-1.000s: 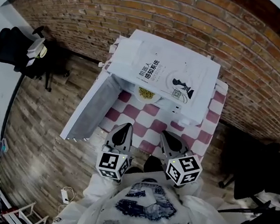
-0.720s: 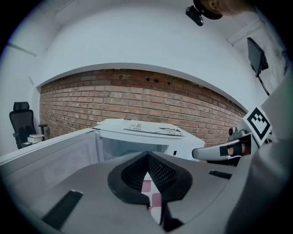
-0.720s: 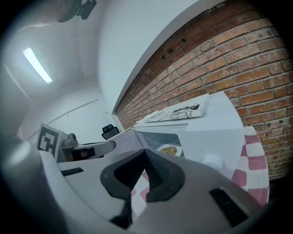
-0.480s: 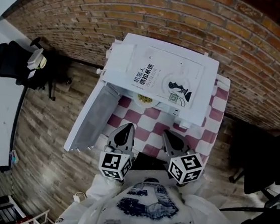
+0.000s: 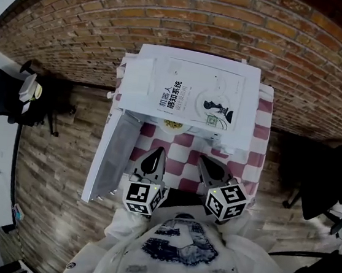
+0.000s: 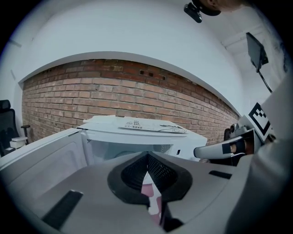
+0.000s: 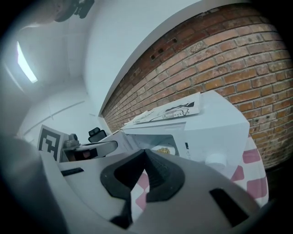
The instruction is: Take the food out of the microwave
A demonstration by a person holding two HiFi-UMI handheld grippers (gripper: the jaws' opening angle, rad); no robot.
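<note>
Food [image 5: 172,124]: a yellowish heap on a pale plate [image 7: 155,148], lying inside the microwave [image 5: 138,79], close behind the front opening. Nothing touches it yet.

Microwave: white, standing on a pink-and-white checked tablecloth [image 5: 184,156]. A printed booklet [image 5: 200,96] lies flat on its top. The door [image 5: 114,157] is swung fully open to the left, so the opening faces you.

Left gripper [image 5: 156,153]: jaws pressed together, with nothing between them. It hangs over the near part of the cloth, short of the opening.

Right gripper [image 5: 204,161]: jaws likewise clenched and empty. It sits just beside the left one and points at the cavity.

Surroundings: brick wall [image 5: 173,16] behind the microwave, and a black office chair [image 5: 3,90] well apart at the left.

Step in hand, as judged: approach to the plate. You should part the jaws before they cross the opening, not inside it. Come in low and level, and take the plate by its near rim rather than pushing at the food. One gripper on each side of the rim would likely hold it flat. Draw it straight back towards you, keeping the left gripper clear of the open door.
</note>
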